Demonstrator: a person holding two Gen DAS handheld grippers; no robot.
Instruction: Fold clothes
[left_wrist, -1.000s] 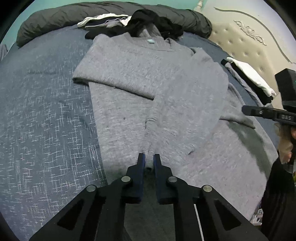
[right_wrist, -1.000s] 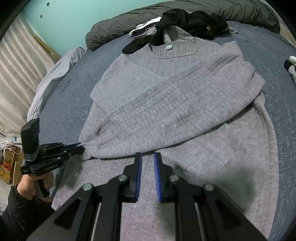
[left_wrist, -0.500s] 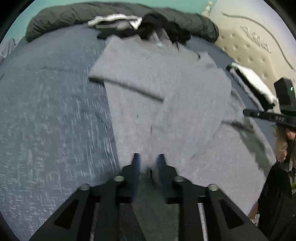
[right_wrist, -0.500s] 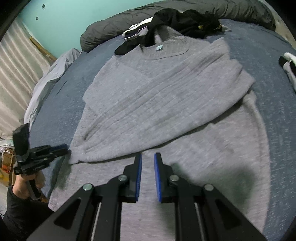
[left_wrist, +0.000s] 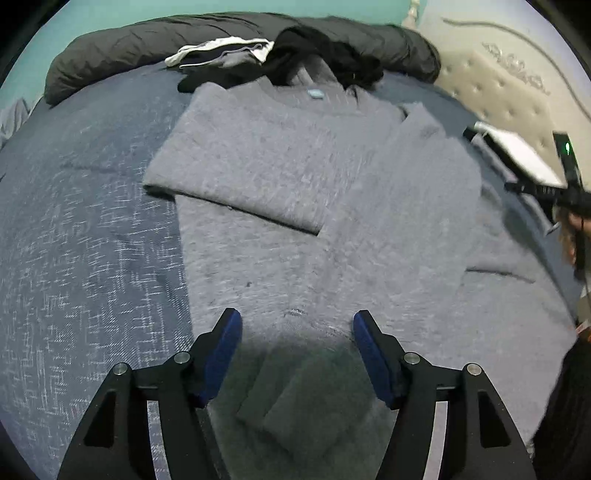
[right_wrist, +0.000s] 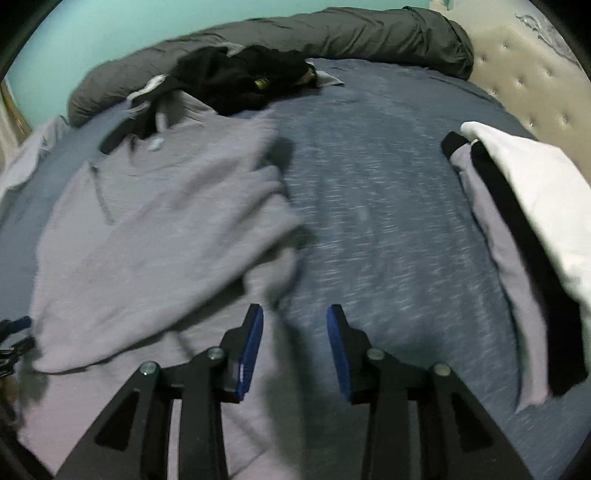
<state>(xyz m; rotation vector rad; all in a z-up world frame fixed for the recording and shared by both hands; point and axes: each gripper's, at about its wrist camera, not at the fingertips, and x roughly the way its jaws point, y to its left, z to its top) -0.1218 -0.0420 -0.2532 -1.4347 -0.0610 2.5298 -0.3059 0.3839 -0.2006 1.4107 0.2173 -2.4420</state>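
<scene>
On the bed (left_wrist: 92, 229), grey sweater (left_wrist: 295, 177) lies sleeves-folded. Left tool (left_wrist: 295, 350) and right tool (right_wrist: 294, 339) both opening, nothing between jaws. Risk: a one-layer pinch could drag the folded sleeves askew.

Dim, motion-blurred, fisheye-warped edges

Each view looks steeply down along its own gripper's fingers, close above the blue bedspread (left_wrist: 85, 229). The left wrist view faces the grey sweater (left_wrist: 295, 192) squarely, headboard at its right. The right wrist view faces further right; both share the sweater, the dark bolster (right_wrist: 332, 33) and the folded pile (right_wrist: 524, 206).
</scene>
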